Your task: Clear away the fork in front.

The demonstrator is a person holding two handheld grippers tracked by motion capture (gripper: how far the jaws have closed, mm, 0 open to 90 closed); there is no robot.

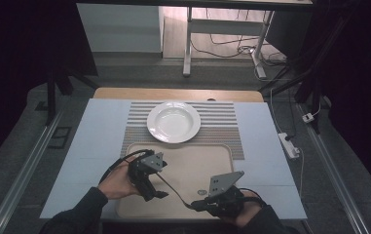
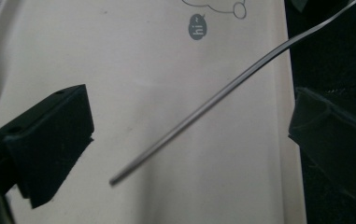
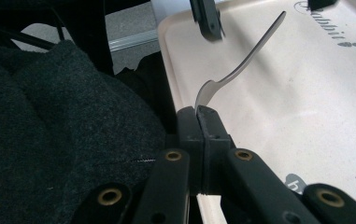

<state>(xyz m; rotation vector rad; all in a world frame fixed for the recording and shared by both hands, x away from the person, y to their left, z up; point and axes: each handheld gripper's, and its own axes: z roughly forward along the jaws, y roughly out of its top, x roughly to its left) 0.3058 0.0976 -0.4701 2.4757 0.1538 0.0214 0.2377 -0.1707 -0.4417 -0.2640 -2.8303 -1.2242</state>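
Observation:
My right gripper [image 3: 198, 112] is shut on the wider end of a slim metal piece of cutlery [image 3: 245, 60], at the near edge of a beige tray [image 3: 306, 102]. The thin handle slants away over the tray toward my left gripper [image 2: 189, 135]. In the left gripper view, the handle [image 2: 203, 105] ends in the wide gap between the two black jaws and touches neither of them. In the high view, the left gripper [image 1: 156, 192] is over the tray's near left part. The right gripper [image 1: 196, 204] is at the near edge, and the cutlery [image 1: 176, 191] spans between them.
A white deep plate [image 1: 173, 122] sits on a striped placemat [image 1: 222, 126] just beyond the tray [image 1: 193, 156]. A pale blue cover [image 1: 95, 146] lies over the table. A power strip [image 1: 289, 145] and cables lie off the table's right edge. A dark sleeve [image 3: 49, 116] is beside the right gripper.

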